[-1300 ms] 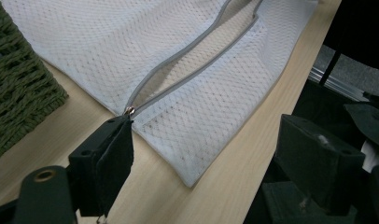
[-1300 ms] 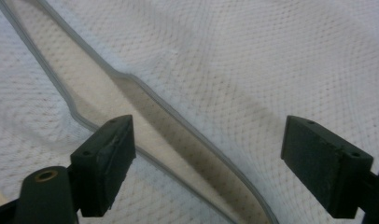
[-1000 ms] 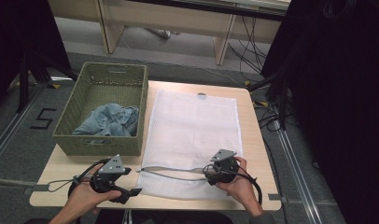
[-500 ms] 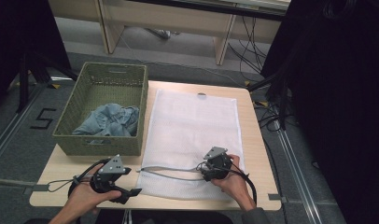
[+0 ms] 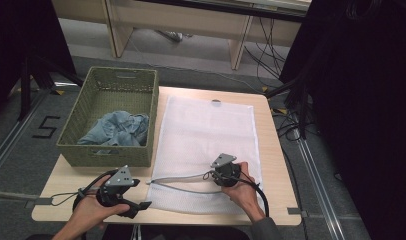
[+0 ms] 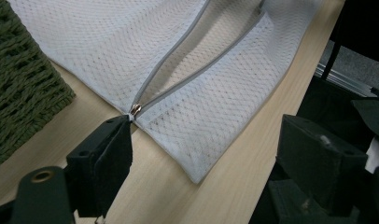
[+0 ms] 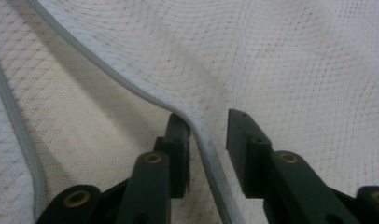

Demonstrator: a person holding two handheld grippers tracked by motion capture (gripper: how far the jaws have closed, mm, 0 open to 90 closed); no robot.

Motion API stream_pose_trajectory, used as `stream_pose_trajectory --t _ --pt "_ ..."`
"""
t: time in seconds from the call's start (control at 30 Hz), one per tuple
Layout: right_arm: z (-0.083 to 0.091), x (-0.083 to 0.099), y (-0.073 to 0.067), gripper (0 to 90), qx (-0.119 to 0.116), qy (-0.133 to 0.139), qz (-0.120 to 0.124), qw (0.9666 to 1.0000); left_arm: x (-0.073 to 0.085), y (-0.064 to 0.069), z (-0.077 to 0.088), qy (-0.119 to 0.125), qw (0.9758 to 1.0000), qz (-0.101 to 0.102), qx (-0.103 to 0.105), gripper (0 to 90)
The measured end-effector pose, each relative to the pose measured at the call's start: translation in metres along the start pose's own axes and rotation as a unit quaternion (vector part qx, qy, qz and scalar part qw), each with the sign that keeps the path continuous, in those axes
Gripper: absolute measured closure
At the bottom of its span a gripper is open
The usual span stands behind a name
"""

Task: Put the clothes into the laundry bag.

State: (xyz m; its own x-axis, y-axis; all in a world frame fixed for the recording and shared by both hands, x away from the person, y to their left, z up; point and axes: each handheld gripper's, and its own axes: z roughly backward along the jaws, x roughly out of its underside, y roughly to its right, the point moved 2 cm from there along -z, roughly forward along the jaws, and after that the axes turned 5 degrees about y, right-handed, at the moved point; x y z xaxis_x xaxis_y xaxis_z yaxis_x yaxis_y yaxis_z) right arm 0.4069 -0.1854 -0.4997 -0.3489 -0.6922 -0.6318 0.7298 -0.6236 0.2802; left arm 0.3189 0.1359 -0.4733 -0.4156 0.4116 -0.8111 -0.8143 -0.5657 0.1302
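Observation:
A white mesh laundry bag (image 5: pixel 206 135) lies flat on the wooden table (image 5: pixel 273 165), its grey zipper open along the near end. My right gripper (image 5: pixel 211 176) rests on the bag. In the right gripper view its jaws (image 7: pixel 208 126) straddle the raised upper zipper edge (image 7: pixel 131 88). They have just been closing, a gap still shows beside the right pad, and the edge runs between them. My left gripper (image 5: pixel 141 194) sits at the bag's near left corner, open wide (image 6: pixel 206 135). The metal zipper pull (image 6: pixel 135 110) lies just past its left jaw tip.
A green woven basket (image 5: pixel 76 150) stands at the table's left with a crumpled blue denim garment (image 5: pixel 118 129) inside; its wall (image 6: pixel 19 93) is close to my left gripper. The table's front edge runs just under both hands. Dark curtains and cables are at the right.
My right hand has slid a little to the left over the bag, up to the zipper opening. The left hand has stayed where it was.

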Motion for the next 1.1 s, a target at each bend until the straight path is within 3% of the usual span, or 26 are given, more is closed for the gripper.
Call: stream_pose_trajectory --t 0.13,0.2,0.27,0.3,0.37,0.63,0.7,0.73,0.77,0.8,0.83,0.87,0.93,1.03,1.07,1.1 --pt "-0.001 -0.001 -0.002 81.5 0.001 -0.003 -0.012 0.9999 0.0 0.0 0.001 0.0 1.0 -0.001 -0.002 17.6" --pt "0.001 -0.005 -0.001 86.1 0.004 0.009 -0.013 0.9999 0.0 0.0 0.001 0.002 1.0 0.0 -0.002 17.6" --pt "0.004 -0.008 -0.003 87.5 0.006 0.012 -0.03 0.9995 0.0 0.0 0.001 0.002 1.0 0.005 -0.003 17.6" --pt "0.004 -0.008 -0.002 88.5 0.015 0.021 -0.018 0.9995 0.0 0.0 0.001 0.003 1.0 0.004 -0.004 17.6" --pt "0.007 -0.01 -0.001 89.0 0.016 0.029 -0.026 0.9991 -0.001 -0.001 0.002 0.005 1.0 -0.004 0.0 17.7" --pt "0.023 -0.021 0.006 89.0 0.016 0.075 -0.046 0.996 -0.006 -0.008 0.01 0.024 0.9995 0.004 -0.022 17.7" --pt "0.027 -0.024 0.009 89.0 0.019 0.086 -0.045 0.995 -0.01 -0.014 0.015 0.029 0.9991 -0.003 -0.031 17.6" --pt "0.029 -0.026 0.01 89.0 0.02 0.09 -0.046 0.9947 -0.013 -0.016 0.017 0.044 0.9984 0.008 -0.035 17.7" --pt "0.032 -0.028 0.011 89.0 0.021 0.094 -0.048 0.9942 -0.016 -0.021 0.022 0.046 0.9979 -0.003 -0.045 17.6" --pt "0.034 -0.03 0.013 89.0 0.02 0.097 -0.046 0.994 -0.022 -0.029 0.03 0.06 0.9963 0.0 -0.062 17.6" --pt "0.035 -0.032 0.015 89.0 0.022 0.102 -0.043 0.9936 -0.022 -0.029 0.03 0.06 0.9963 0.0 -0.062 17.5" --pt "0.036 -0.034 0.017 89.0 0.021 0.103 -0.043 0.9935 -0.026 -0.034 0.036 0.059 0.9955 -0.002 -0.074 17.0" --pt "0.038 -0.037 0.019 89.0 0.022 0.106 -0.044 0.9931 -0.035 -0.044 0.046 0.078 0.9928 0.008 -0.09 16.0" --pt "0.04 -0.04 0.02 89.0 0.022 0.111 -0.051 0.9922 -0.05 -0.062 0.059 0.084 0.9903 0.008 -0.111 14.7" --pt "0.043 -0.044 0.022 89.0 0.023 0.118 -0.051 0.9914 -0.06 -0.077 0.065 0.074 0.9895 0.004 -0.124 14.6" --pt "0.045 -0.047 0.023 89.1 0.024 0.122 -0.052 0.9909 -0.06 -0.077 0.065 0.074 0.9895 0.004 -0.124 14.6"
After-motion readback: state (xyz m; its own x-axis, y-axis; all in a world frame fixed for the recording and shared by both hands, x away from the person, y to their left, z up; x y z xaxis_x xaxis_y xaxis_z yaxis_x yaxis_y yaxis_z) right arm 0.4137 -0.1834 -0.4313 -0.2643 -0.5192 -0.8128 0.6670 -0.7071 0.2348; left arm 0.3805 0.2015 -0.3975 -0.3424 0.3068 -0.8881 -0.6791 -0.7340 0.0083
